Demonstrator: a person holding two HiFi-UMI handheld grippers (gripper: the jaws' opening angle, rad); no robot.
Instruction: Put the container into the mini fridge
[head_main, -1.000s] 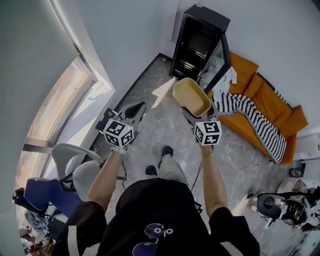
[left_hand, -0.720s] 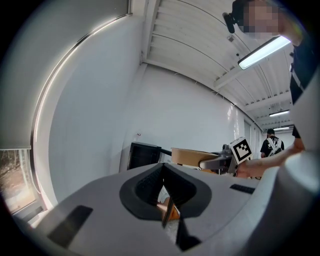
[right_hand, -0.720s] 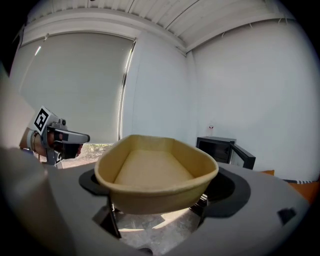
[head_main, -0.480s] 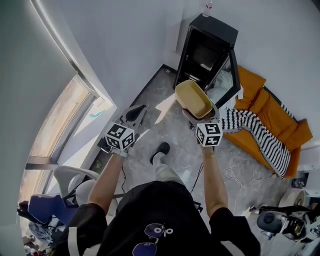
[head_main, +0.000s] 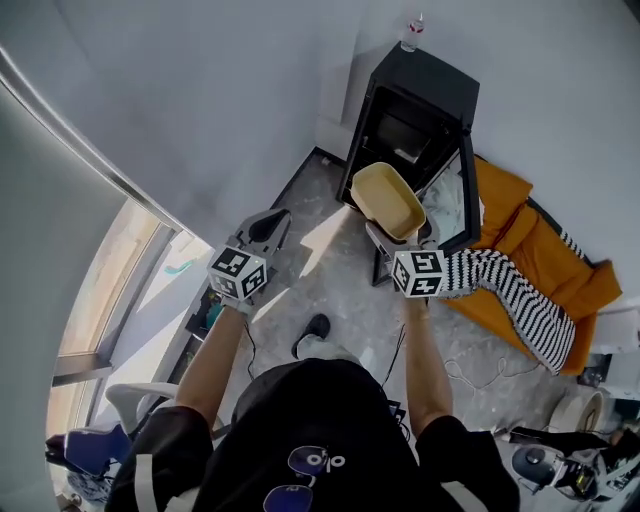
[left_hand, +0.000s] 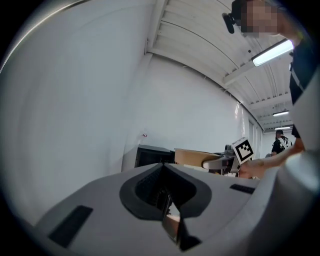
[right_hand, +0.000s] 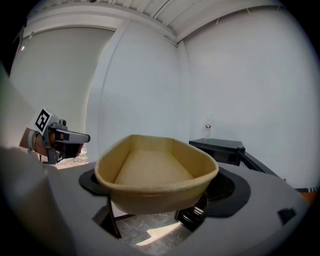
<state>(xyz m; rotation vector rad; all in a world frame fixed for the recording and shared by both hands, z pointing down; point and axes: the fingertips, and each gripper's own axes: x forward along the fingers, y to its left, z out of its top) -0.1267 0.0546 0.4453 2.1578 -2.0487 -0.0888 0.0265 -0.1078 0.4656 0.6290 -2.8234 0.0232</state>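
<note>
The right gripper (head_main: 398, 236) clasps the tan container (head_main: 385, 197) — carry it level into the open mini fridge (head_main: 420, 95) at twelve o'clock; left gripper (head_main: 265, 228) closed, empty.

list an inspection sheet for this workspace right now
surface: grey floor, sunlit patch near the fridge
job's things: tan container empty, in front of the mini fridge, not inside; fridge door open
clutter: bottle on the fridge top; striped blanket over orange sofa
grippers: right gripper shut on the container; left gripper shut, empty
cables: white cable loose on the floor by the sofa
surroundings: white walls, window at left
</note>
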